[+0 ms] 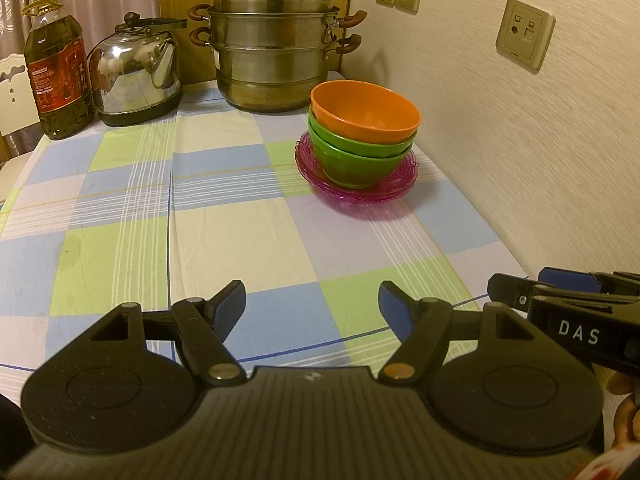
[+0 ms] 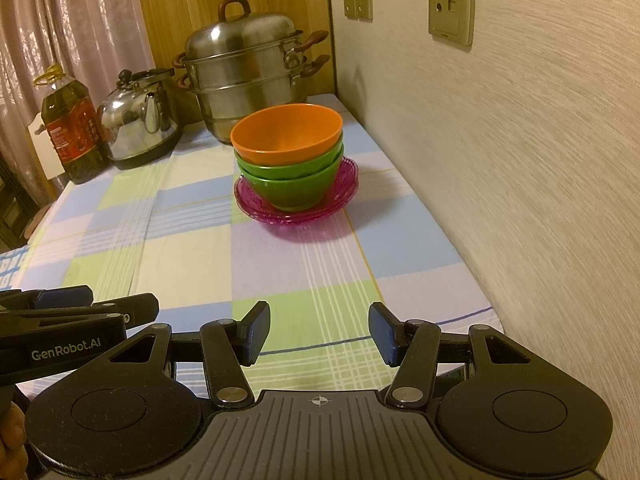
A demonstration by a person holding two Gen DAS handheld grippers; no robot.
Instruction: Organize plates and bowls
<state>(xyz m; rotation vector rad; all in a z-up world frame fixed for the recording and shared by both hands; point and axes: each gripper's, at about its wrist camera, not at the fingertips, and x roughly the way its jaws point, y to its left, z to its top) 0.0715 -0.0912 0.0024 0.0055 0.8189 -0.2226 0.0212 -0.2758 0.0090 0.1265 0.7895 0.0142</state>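
Note:
An orange bowl (image 1: 366,114) sits nested on top of two green bowls (image 1: 356,160), and the stack stands on pink see-through plates (image 1: 352,190) near the wall. The same stack shows in the right wrist view: orange bowl (image 2: 288,132), green bowls (image 2: 292,184), pink plates (image 2: 296,210). My left gripper (image 1: 312,308) is open and empty, low over the near part of the checked tablecloth (image 1: 240,240). My right gripper (image 2: 320,332) is open and empty, beside the left one and well short of the stack.
A steel steamer pot (image 1: 276,40), a steel kettle (image 1: 138,72) and an oil bottle (image 1: 58,68) stand along the table's far edge. The wall (image 1: 520,140) runs along the right side. The other gripper shows at each view's side edge (image 1: 560,304) (image 2: 72,316).

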